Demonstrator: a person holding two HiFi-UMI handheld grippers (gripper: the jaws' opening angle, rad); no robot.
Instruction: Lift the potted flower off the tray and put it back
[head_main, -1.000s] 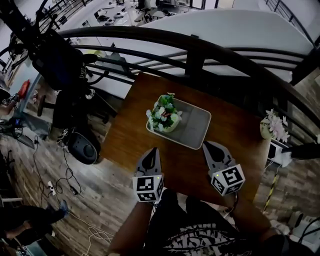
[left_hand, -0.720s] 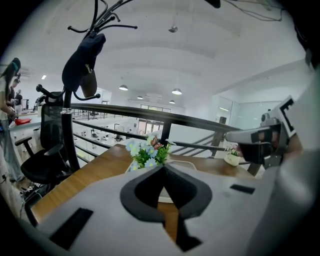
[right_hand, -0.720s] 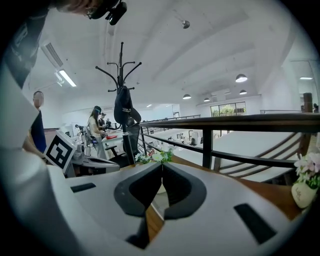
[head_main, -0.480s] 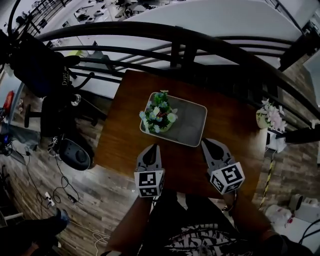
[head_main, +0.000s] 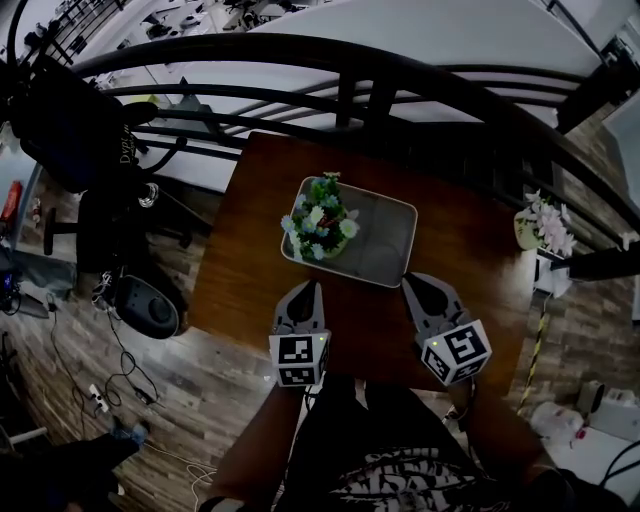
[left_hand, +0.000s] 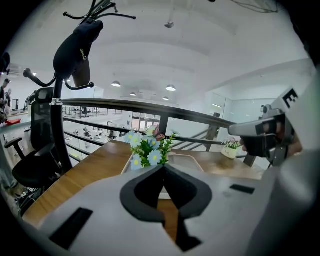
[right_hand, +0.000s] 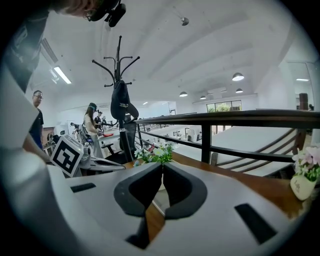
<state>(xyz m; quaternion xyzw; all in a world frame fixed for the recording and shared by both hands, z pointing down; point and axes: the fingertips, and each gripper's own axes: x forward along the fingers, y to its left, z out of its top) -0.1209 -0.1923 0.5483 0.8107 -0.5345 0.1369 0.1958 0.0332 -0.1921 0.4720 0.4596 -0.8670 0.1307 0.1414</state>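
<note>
The potted flower (head_main: 318, 220), white, blue and green in a pale pot, stands in the left end of the grey tray (head_main: 398, 232) on the brown wooden table (head_main: 250, 250). My left gripper (head_main: 306, 288) is shut and empty, just short of the tray's near edge, pointing at the flower (left_hand: 146, 148). My right gripper (head_main: 412, 284) is also shut and empty, near the tray's near right corner. In the right gripper view the flower (right_hand: 155, 154) shows just above the closed jaws, with the left gripper (right_hand: 95, 162) beside it.
A dark railing (head_main: 380, 75) runs behind the table. A second small flower pot (head_main: 543, 228) sits off the table's right side. An office chair (head_main: 70, 120) and floor cables (head_main: 110, 370) lie to the left. A coat stand (right_hand: 120, 95) rises behind the chair.
The head view has swung slightly. Both grippers have sunk a little towards the table, the left more, and stay shut near the tray's near edge. The flower has not moved.
</note>
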